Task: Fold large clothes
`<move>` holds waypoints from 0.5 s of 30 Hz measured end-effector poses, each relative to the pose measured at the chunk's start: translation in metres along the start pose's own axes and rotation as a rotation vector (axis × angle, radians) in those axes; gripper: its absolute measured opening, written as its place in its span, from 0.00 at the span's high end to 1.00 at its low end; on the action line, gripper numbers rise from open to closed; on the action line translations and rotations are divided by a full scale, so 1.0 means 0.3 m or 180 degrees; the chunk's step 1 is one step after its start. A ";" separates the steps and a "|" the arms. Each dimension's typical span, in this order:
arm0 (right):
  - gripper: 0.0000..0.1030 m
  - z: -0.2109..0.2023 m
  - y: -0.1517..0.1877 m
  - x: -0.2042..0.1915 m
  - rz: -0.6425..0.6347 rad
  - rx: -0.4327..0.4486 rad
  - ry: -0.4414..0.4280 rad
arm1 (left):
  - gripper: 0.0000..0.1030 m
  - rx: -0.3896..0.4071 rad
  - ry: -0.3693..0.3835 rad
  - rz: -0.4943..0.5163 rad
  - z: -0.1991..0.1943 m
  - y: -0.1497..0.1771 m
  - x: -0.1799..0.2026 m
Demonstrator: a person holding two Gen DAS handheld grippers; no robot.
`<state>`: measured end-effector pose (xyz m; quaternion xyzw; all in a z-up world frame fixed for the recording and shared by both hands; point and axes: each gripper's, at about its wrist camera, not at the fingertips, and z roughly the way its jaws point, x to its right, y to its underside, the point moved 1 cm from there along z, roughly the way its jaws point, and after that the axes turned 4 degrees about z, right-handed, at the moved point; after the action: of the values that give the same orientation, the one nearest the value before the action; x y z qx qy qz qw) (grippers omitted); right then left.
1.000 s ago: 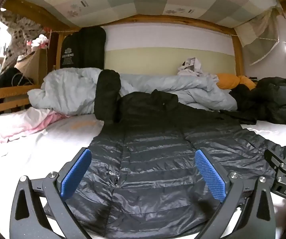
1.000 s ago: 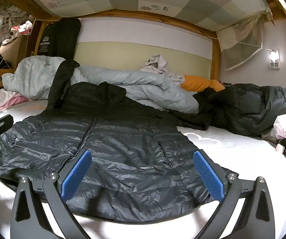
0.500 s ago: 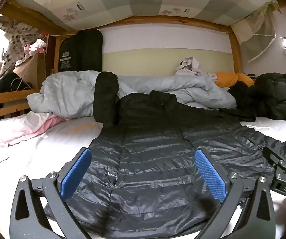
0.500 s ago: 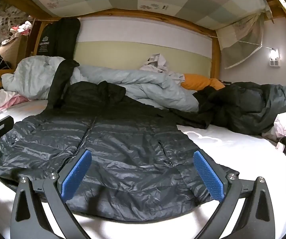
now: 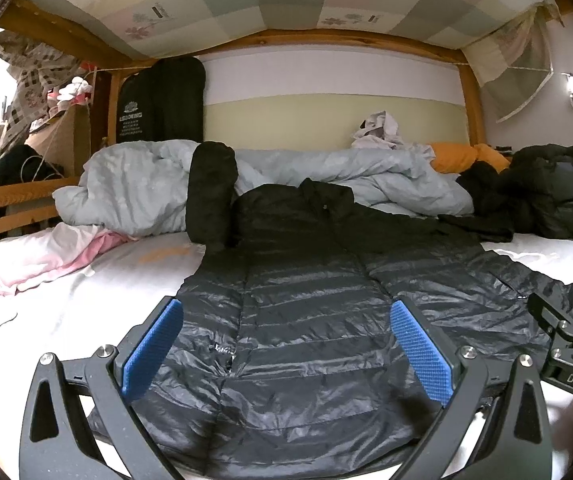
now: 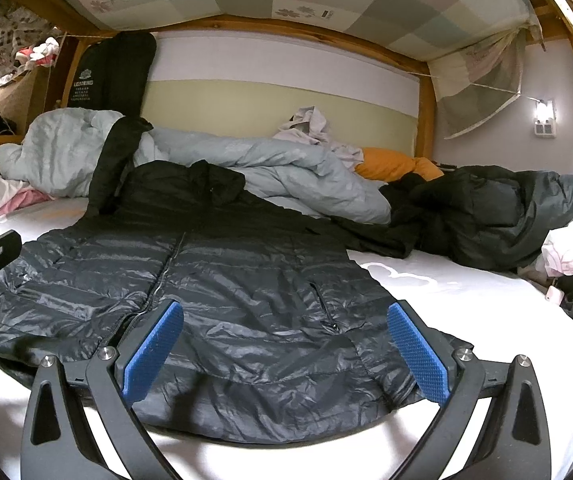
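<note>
I had both tools spread wide and holding nothing: the left gripper hung over the hem of the dark puffer jacket, and the right gripper sat above the hem's other half. The jacket lay flat, front up, on the white mattress, its collar toward the rumpled grey duvet, one sleeve draped up against it.
</note>
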<state>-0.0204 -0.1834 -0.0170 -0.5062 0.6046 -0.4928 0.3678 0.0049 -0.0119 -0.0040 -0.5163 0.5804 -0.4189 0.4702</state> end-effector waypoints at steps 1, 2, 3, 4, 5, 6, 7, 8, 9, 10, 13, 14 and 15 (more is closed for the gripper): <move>0.00 -0.001 0.001 0.001 0.0005 0.0001 0.0008 | 0.00 -0.0004 0.0005 0.0002 0.001 0.000 0.000; 0.00 -0.001 0.001 0.004 0.0018 0.0009 0.0017 | 0.00 -0.0007 0.0014 -0.0001 0.001 0.000 0.000; 0.00 -0.003 0.001 0.006 0.0030 0.0021 0.0020 | 0.00 -0.0010 0.0021 -0.0008 0.002 0.000 -0.001; 0.00 -0.006 0.001 0.011 0.0047 0.0040 0.0007 | 0.00 -0.0015 0.0028 -0.0018 0.002 0.000 -0.003; 0.00 -0.008 0.001 0.014 0.0065 0.0060 0.0012 | 0.00 -0.0019 0.0032 -0.0028 0.003 0.000 -0.005; 0.00 -0.012 0.001 0.016 0.0076 0.0072 0.0020 | 0.00 -0.0023 0.0041 -0.0037 0.004 0.000 -0.006; 0.00 -0.012 0.001 0.019 0.0083 0.0078 0.0011 | 0.00 -0.0027 0.0057 -0.0046 0.004 0.001 -0.009; 0.00 -0.012 0.001 0.019 0.0083 0.0071 -0.0001 | 0.00 -0.0027 0.0066 -0.0052 0.003 0.001 -0.010; 0.00 -0.007 0.001 0.020 0.0082 0.0050 -0.0015 | 0.00 -0.0022 0.0062 -0.0053 0.001 0.000 -0.010; 0.00 -0.009 0.004 0.019 0.0083 0.0040 -0.0014 | 0.00 -0.0016 0.0062 -0.0049 0.000 0.000 -0.008; 0.00 -0.004 0.004 0.024 0.0108 0.0008 -0.0016 | 0.00 -0.0008 0.0058 -0.0026 -0.001 0.000 -0.004; 0.00 -0.003 0.004 0.028 0.0120 -0.0001 0.0003 | 0.00 -0.0009 0.0067 -0.0023 -0.001 0.000 -0.003; 0.00 -0.003 0.003 0.025 0.0122 -0.0006 0.0022 | 0.00 -0.0015 0.0081 -0.0023 0.000 -0.001 -0.003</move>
<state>-0.0231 -0.1905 -0.0174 -0.4932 0.6160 -0.4869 0.3746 0.0050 -0.0110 -0.0038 -0.5140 0.5855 -0.4258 0.4601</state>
